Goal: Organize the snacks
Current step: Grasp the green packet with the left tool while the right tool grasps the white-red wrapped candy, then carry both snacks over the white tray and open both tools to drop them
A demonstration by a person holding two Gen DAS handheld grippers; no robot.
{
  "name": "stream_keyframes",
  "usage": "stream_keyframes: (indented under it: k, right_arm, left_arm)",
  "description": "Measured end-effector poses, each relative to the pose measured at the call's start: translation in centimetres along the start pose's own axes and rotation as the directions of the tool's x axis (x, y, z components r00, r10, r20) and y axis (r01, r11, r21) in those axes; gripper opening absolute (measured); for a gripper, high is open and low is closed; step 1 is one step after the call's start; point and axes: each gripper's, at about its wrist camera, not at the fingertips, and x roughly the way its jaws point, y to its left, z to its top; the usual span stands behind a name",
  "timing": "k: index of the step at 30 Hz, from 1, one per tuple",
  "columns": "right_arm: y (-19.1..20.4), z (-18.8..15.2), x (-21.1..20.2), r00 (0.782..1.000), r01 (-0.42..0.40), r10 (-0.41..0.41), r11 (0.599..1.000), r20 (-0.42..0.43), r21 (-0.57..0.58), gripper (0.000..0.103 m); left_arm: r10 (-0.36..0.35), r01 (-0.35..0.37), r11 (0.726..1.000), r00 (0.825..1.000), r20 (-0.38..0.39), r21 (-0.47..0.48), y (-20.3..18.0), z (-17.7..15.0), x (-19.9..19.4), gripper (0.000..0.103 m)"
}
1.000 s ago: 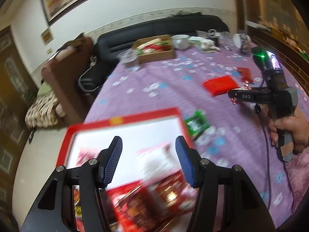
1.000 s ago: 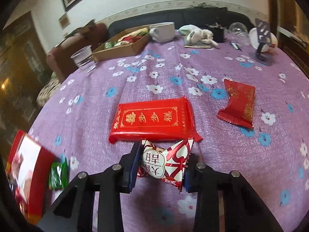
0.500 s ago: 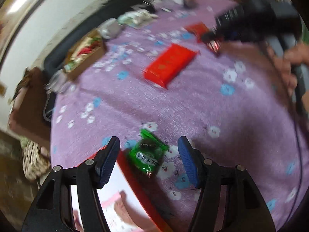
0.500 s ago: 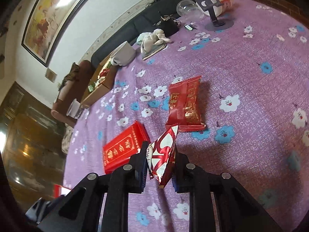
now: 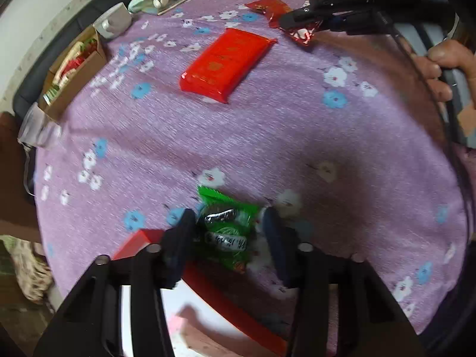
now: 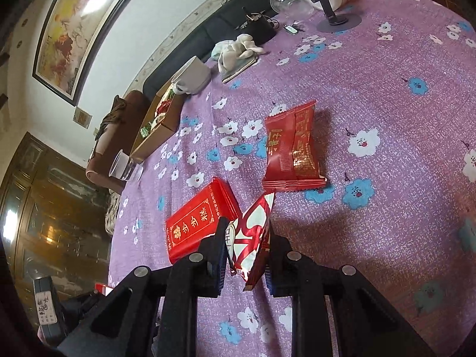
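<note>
Right now the left gripper (image 5: 227,232) is closing around a small green foil snack packet (image 5: 227,229) lying on the purple flowered tablecloth (image 5: 267,136) beside the red-rimmed box (image 5: 208,285). Meanwhile the right gripper (image 6: 247,250) is clenching a red-and-white wrapped candy (image 6: 253,232). Squeezing the packet's middle squarely, I'd judge, is what's keeping slippery foil from sliding out.

A home living room. A desk under a purple flowered tablecloth (image 6: 386,104) stands before a dark sofa (image 6: 226,23). A large framed painting (image 6: 68,26) hangs on the white wall, beside dark wooden cabinets (image 6: 50,208). A white mug (image 6: 193,76) and scattered snack packets lie about.
</note>
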Motion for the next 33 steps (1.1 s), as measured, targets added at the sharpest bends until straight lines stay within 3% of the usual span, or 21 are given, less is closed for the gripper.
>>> stream_keyframes:
  k: [6, 13, 16, 18, 29, 33]
  right_arm:
    - [0.0, 0.0, -0.1, 1.0, 0.006, -0.006, 1.0, 0.007, -0.001, 0.021]
    - [0.2, -0.1, -0.4, 1.0, 0.002, -0.002, 1.0, 0.01, -0.012, 0.021]
    - [0.5, -0.3, -0.3, 1.0, 0.008, -0.008, 1.0, 0.001, -0.028, 0.021]
    - [0.6, -0.3, -0.1, 1.0, 0.014, -0.015, 0.999, -0.01, -0.037, 0.021]
    - [0.7, -0.4, -0.2, 0.993, -0.11, 0.11, 0.994, -0.046, -0.001, 0.021]
    - [0.7, -0.5, 0.0, 0.981, -0.182, 0.184, 0.983, -0.07, 0.027, 0.02]
  left_arm:
    - [-0.033, 0.033, 0.999, 0.999, -0.007, 0.006, -1.2, -0.5, -0.3, 0.026]
    - [-0.063, 0.064, 0.997, 0.998, 0.026, -0.047, -5.4, -0.9, -1.2, 0.026]
    - [-0.012, 0.016, 0.997, 0.999, 0.047, -0.072, -6.4, -1.0, -1.4, 0.026]
    - [-0.025, 0.031, 0.993, 0.998, 0.057, -0.118, -6.1, -1.2, -1.4, 0.023]
    - [-0.009, 0.057, 0.947, 0.989, 0.15, -0.315, -6.6, -2.8, -2.4, 0.02]
    - [0.034, 0.048, 0.923, 0.978, 0.205, -0.382, -7.4, -3.8, -4.1, 0.017]
